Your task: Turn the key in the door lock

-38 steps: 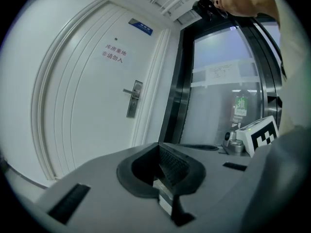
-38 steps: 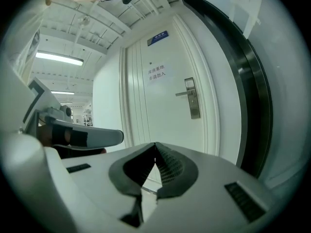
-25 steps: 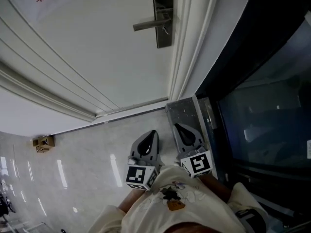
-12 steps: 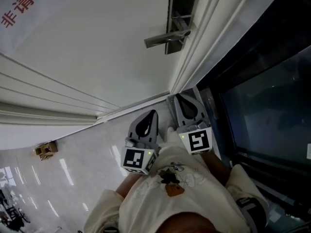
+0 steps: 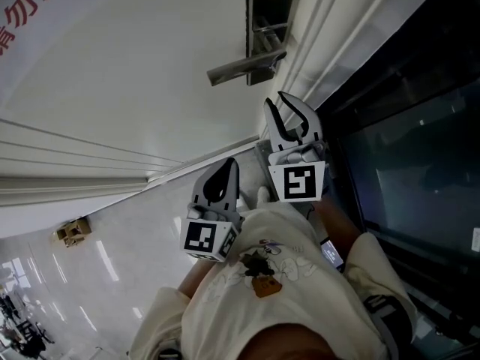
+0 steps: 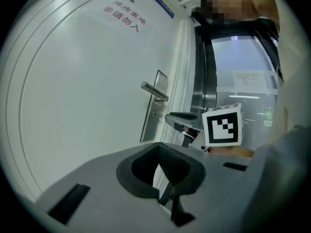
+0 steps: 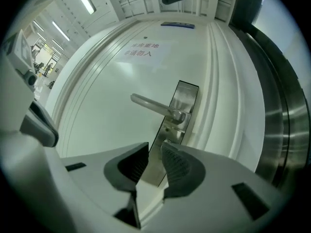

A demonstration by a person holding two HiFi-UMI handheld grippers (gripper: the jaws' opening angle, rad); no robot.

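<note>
A steel lock plate (image 5: 268,17) with a lever handle (image 5: 241,69) sits on the white door (image 5: 127,81). In the right gripper view the small key head (image 7: 167,141) shows on the lock plate (image 7: 181,106), below the lever handle (image 7: 153,106) and just past my right jaw tip. My right gripper (image 5: 277,103) (image 7: 155,149) points level at the plate, a little short of it. Its jaws are opening, with nothing between them. My left gripper (image 5: 229,165) (image 6: 163,152) hangs lower and to the left, shut and empty, away from the lock plate (image 6: 154,108).
White door-frame mouldings (image 5: 319,58) run beside the lock. A dark glass panel in a metal frame (image 5: 409,148) stands to the right. A sign in red print (image 5: 19,32) hangs on the door. A small brown object (image 5: 71,231) lies on the glossy floor.
Both grippers moved up toward the lock. The right one rose further, rolled, and its jaws went from shut to parted. The left stayed shut.
</note>
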